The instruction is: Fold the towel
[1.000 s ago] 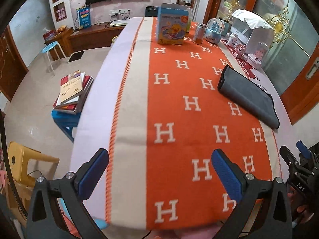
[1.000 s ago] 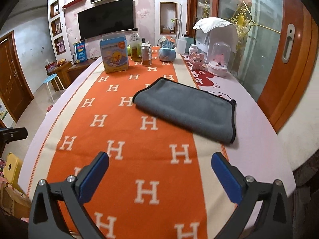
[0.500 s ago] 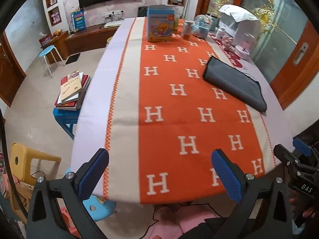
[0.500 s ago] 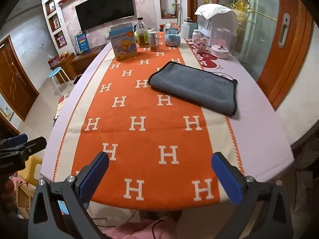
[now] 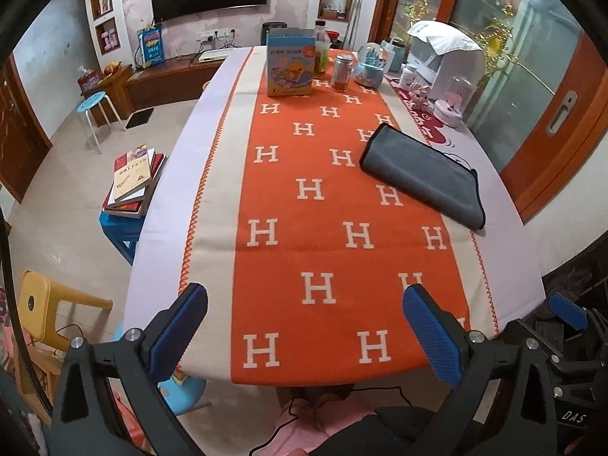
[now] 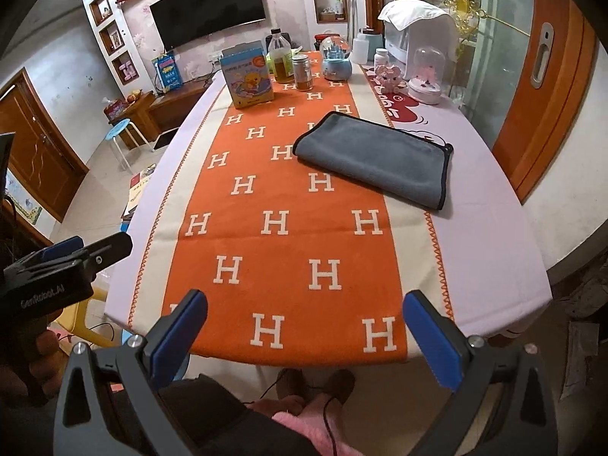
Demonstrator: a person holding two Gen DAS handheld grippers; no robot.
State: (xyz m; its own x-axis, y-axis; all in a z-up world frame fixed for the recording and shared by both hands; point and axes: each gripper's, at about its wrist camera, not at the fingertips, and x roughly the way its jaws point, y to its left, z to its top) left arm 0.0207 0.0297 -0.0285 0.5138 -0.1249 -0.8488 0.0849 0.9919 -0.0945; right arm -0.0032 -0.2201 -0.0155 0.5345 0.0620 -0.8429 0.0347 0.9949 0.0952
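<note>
left gripper: jaws spread wide, blue pads far apart, nothing between them. it hangs off the near edge of the table, well short of the towel. in the right wrist view its black body shows at 9 o'clock.
right gripper: also wide open and holding nothing, past the near table edge. in the left wrist view it pokes in at 4 o'clock, and from there i cannot tell how its jaws stand.
towel: grey with dark edging, folded into a long flat rectangle, lying slantwise on the table. in the right wrist view it sits at about 1 o'clock from the gripper, well apart from it. its left part rests on the orange runner, its right end on the pale cloth. in the left wrist view the towel sits at 1 to 2 o'clock.
runner: orange with white h letters, cream borders, running down the middle of the table to the near edge.
table: covered in pale lilac cloth.
far end, 12 o'clock: a blue duck box standing upright, a bottle of amber liquid beside it, a small jar, then a snow globe.
far right, 1 o'clock: a white appliance with a cloth draped on top.
floor, 9 o'clock: a stack of books on a blue stool in the left wrist view.
</note>
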